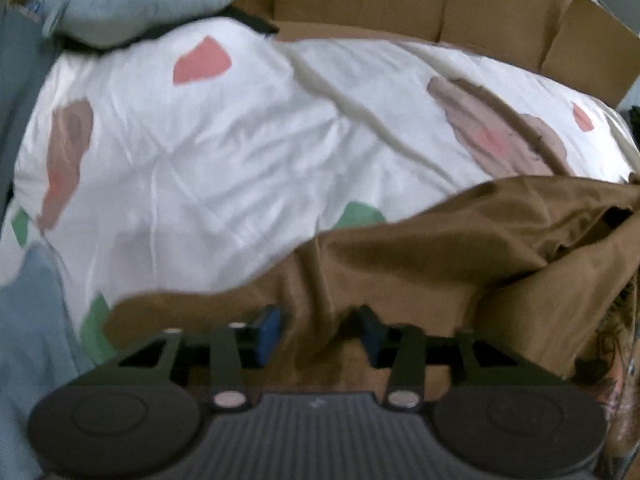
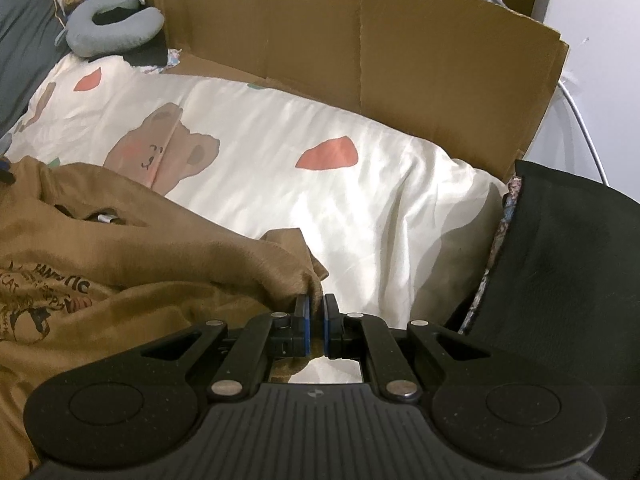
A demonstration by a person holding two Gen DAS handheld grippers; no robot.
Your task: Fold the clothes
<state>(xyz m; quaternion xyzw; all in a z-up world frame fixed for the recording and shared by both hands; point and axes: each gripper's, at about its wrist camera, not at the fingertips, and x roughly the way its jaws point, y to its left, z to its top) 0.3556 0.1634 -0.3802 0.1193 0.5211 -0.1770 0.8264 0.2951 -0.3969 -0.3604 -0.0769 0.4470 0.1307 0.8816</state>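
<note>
While pinched by the right gripper [image 2: 316, 312] at one edge, brown T-shirt [image 2: 140, 280] crumpled on the bear-print duvet [image 2: 280, 128]; left gripper [image 1: 322, 320] jaws part-open astride a fold, not visibly clamping. Risk: cloth slipping free, bunching instead of flattening.

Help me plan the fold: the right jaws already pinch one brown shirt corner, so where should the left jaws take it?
Grip the brown shirt at its free edge on the bear-print quilt, coming steeply from above; a ridge of cloth already rises between the left gripper jaws.
</note>
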